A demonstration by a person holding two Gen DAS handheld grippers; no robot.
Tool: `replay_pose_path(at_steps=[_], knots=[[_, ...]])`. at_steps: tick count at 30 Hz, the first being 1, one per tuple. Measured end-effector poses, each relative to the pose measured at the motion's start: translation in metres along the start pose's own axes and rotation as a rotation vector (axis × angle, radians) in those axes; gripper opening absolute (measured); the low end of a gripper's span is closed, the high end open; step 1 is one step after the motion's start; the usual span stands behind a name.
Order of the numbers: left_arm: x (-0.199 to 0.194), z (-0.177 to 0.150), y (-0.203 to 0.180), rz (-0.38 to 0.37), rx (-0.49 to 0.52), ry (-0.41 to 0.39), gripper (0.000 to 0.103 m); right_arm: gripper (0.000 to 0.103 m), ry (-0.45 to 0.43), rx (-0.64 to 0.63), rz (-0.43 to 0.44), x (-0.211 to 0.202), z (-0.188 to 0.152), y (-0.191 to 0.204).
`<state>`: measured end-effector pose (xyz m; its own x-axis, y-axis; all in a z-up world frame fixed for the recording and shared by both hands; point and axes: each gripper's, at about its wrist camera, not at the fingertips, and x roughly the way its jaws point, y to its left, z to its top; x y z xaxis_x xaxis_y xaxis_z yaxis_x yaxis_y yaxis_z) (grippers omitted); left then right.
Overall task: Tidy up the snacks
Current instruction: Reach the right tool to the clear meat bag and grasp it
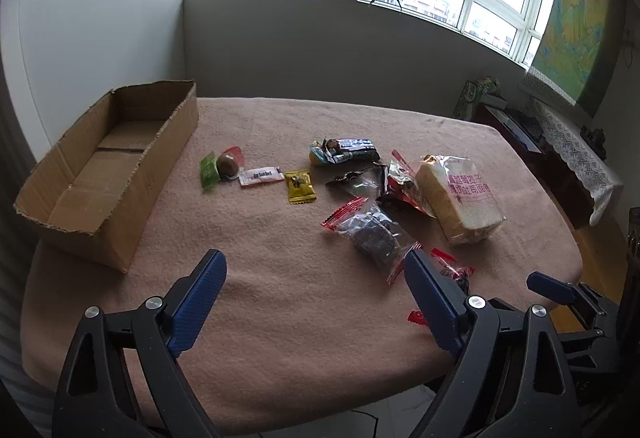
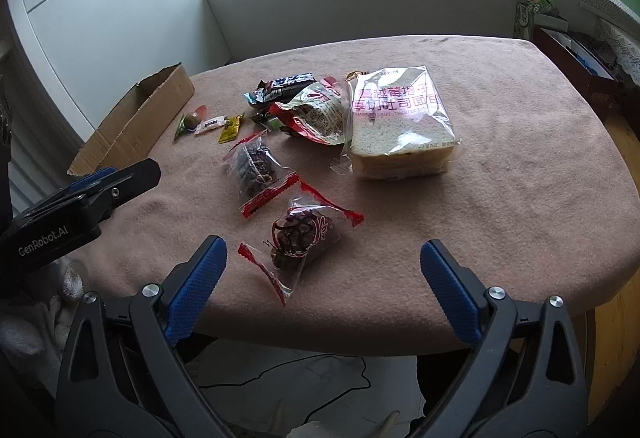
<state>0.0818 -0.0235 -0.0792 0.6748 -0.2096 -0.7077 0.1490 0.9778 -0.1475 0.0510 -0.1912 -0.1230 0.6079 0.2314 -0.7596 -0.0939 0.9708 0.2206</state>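
**Both grippers poised at the near edge, nothing picked yet**

Here we are at the table (image 1: 280,310), pink cloth across it, and the snacks lie scattered in a loose band ahead of both sets of fingers. The left gripper (image 1: 316,278) is spread wide and holds nothing; the bare cloth sits between its blue pads. The right gripper (image 2: 323,262) is spread just as wide, also empty.

Look where the right one points: a clear packet with red crimped ends (image 2: 304,234) lies just beyond its fingertips, almost centred in the gap. That reads as a line-up for the first grab, the nearest piece taken first. A second packet of the same kind (image 2: 256,169) lies further out and to the left of those fingers, and the bagged sliced bread (image 2: 400,125) sits well beyond, towards the right finger's side.

From the left wrist view, the cardboard box (image 1: 108,173) stands open-topped and empty, ahead and off to the left of the left fingers. It's the likely home for everything. The small sweets, a green wrapper (image 1: 209,171), a white one (image 1: 261,175), a yellow one (image 1: 301,186), sit far ahead, closest to the box, so they probably fall to the left side.

The crinkly film will slip, so a pinch across the packet's body looks safer than its crimped end.
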Motion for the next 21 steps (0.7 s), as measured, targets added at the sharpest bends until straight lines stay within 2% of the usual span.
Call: replay_pose_path(at_steps=[4,8,15,21], knots=[[0.024,0.007,-0.002,-0.071,-0.018,0.077,0.084,0.098,0.037,0.019,0.036,0.014,0.001,0.003],[0.047,0.015,-0.001,-0.140,-0.060,0.144,0.080,0.080,0.086,0.056,0.078,0.029,0.001,0.000],[0.071,0.026,0.000,-0.228,-0.129,0.232,0.080,0.080,0.095,0.079,0.085,0.041,0.000,-0.002],[0.089,0.029,-0.006,-0.243,-0.142,0.276,0.079,0.073,0.090,0.064,0.069,0.047,0.006,0.001]])
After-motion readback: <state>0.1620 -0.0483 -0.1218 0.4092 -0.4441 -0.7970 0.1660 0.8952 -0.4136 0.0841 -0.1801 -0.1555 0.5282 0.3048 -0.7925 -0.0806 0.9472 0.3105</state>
